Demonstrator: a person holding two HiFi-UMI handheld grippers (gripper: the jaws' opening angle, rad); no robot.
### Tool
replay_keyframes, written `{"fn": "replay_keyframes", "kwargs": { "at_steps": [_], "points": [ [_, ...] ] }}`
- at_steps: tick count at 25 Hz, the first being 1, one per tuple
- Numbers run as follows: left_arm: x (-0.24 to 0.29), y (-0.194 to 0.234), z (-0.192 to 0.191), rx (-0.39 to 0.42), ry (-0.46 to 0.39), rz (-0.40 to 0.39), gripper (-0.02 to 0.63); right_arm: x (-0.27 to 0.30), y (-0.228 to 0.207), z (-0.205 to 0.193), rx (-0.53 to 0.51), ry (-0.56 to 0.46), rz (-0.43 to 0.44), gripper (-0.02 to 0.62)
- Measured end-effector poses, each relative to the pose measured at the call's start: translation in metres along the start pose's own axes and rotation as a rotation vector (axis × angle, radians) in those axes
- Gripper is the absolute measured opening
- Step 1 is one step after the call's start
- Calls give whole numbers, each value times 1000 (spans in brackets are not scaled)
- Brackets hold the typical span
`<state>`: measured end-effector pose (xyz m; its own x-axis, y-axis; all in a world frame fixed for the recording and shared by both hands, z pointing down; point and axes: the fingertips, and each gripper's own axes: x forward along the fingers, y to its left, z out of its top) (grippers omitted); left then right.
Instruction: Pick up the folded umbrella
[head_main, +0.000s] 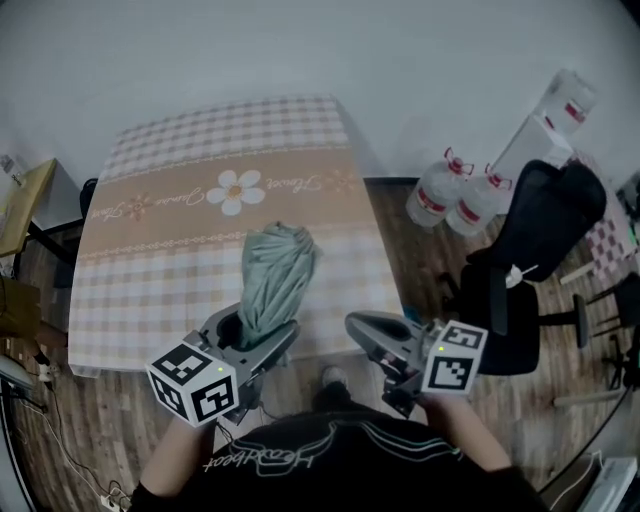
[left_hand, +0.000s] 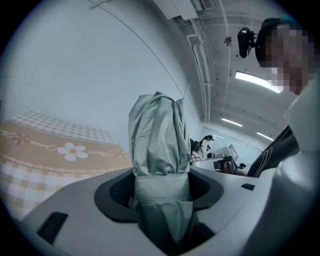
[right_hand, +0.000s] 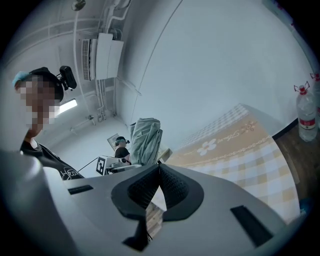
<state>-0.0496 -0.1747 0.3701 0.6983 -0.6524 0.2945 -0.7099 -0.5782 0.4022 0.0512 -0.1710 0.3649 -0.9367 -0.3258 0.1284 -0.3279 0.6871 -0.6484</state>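
Green folded umbrella (head_main: 275, 280): off the worktop (head_main: 150, 290), hanging above its near edge, with the bunched top reaching out over the checked cloth.
Left tongs (head_main: 262, 332): clenched on the umbrella right at its strap band. The jaws stand wide because the bundle is thick. In the left gripper view (left_hand: 160, 186) the pads press the fabric on both sides.
Right tongs (head_main: 358, 325): closed, pad tips touching (right_hand: 159, 168), nothing between them. They sit just off the worktop's near edge and apart from the umbrella.
Risk, slip: I'm gripping soft, loose cloth low on the bundle, and most of the length sticks out past the pads. I'd guess it could tilt down or slide out and drop back onto the worktop.
Risk, cloth only: I can't tell whether the pads bear on the shaft or only on folds. If only on folds, the canopy may creep through the grip.
Risk, strap: the pads sit on the band, and rubbing could loosen it so the folds fan open.
Left hand pose: low in front of my torso, on the near side of the worktop, tongs roughly level with the nose dipped slightly toward it, marker cube facing back at me.
Right hand pose: same height, tongs near level and aimed at the worktop's near edge. It's idle, so I have nothing under the umbrella as backup.
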Motion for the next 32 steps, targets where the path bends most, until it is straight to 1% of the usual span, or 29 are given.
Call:
{"fn": "replay_keyframes", "kwargs": {
  "at_steps": [6,11,16,18,20,22,32],
  "points": [
    [-42,-24,4,23,-55,-6,255,0,43,-13,-51,-16,20,11],
    [-66,-41,3,52,-75,-10,255,-4,73,-22,-89,-43,40,11],
    [-96,-56,-8,55,-89,-24,253,-5,105,-36,-113,-77,54,11],
    [-108,-59,-14,41,-90,-42,255,-3,116,-44,-131,-77,51,11],
    [-113,-61,-16,31,-95,-54,255,-2,121,-48,-150,-74,46,11],
    [-115,-63,-15,43,-96,-51,255,-2,123,-47,-159,-76,43,11],
    [-119,-69,-12,50,-99,-54,255,-5,129,-44,-162,-80,45,11]
  ]
}}
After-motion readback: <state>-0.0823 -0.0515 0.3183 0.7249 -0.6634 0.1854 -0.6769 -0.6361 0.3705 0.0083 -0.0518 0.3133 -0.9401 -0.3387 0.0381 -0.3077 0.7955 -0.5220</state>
